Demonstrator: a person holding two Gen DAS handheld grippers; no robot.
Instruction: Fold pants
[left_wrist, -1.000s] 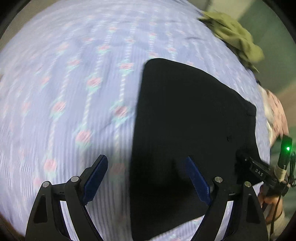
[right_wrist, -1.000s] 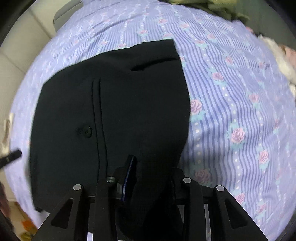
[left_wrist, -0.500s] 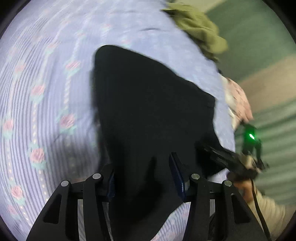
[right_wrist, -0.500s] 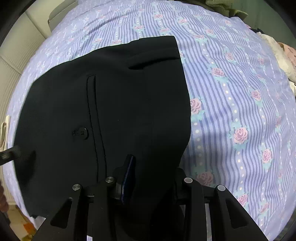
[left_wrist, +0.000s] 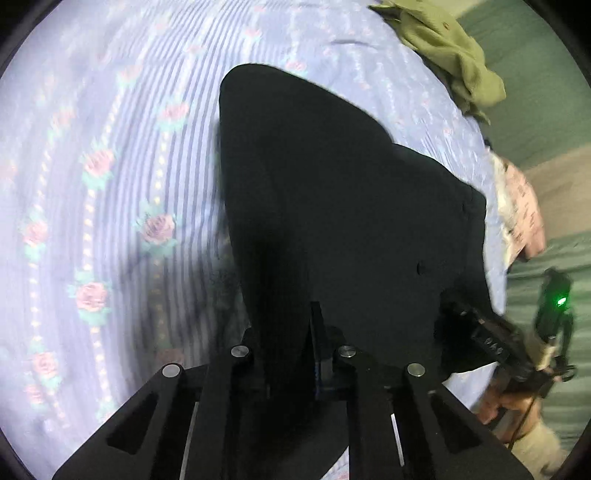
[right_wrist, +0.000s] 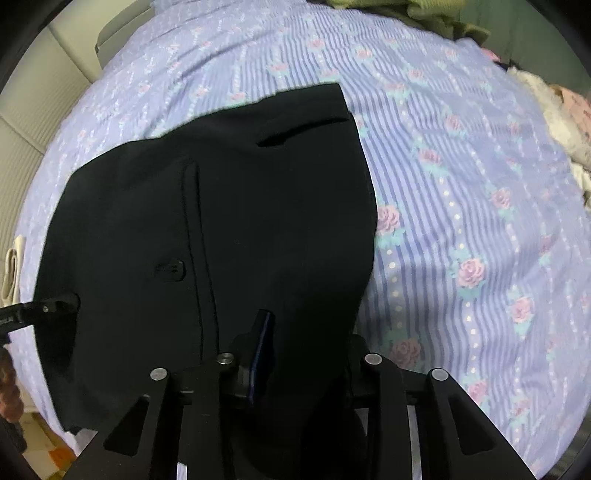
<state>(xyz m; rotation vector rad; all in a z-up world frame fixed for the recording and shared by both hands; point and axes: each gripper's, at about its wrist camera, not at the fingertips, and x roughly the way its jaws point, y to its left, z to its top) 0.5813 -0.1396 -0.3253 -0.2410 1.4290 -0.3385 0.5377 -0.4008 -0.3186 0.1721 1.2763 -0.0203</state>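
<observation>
While both grippers clamp the near edge of the garment, the relation that governs the coming move reads thus: the cloth runs away from the fingers, long axis ahead of them, free end farthest off.

Item 1. Bedsheet (right_wrist: 480, 184): lilac, striped, printed with pink roses; soft, slightly rumpled; lies beyond and to either side of both sets of fingers.

Item 2. Black pants (right_wrist: 221, 203): matte, smooth woven cloth, already doubled into a broad panel; a slit pocket and a button show on the face. It spreads flat on the sheet ahead of the fingers; the near hem rises into both grips.

Item 3. Olive garment (left_wrist: 443, 55): crumpled, at the far edge, well apart from the fingers.

Item 4. Pink-and-white cloth (left_wrist: 521, 206): bunched, far off to the side.

Item 5. Left gripper (left_wrist: 291, 350): jaws have just been closing, black cloth between them, now pinched tight on the hem.

Item 6. Right gripper (right_wrist: 306, 350): clenched on a thicker bunch of the same hem.

Judgement: neither hand is nearer; both sit at the near edge, so the fold likely carries it forward.
</observation>
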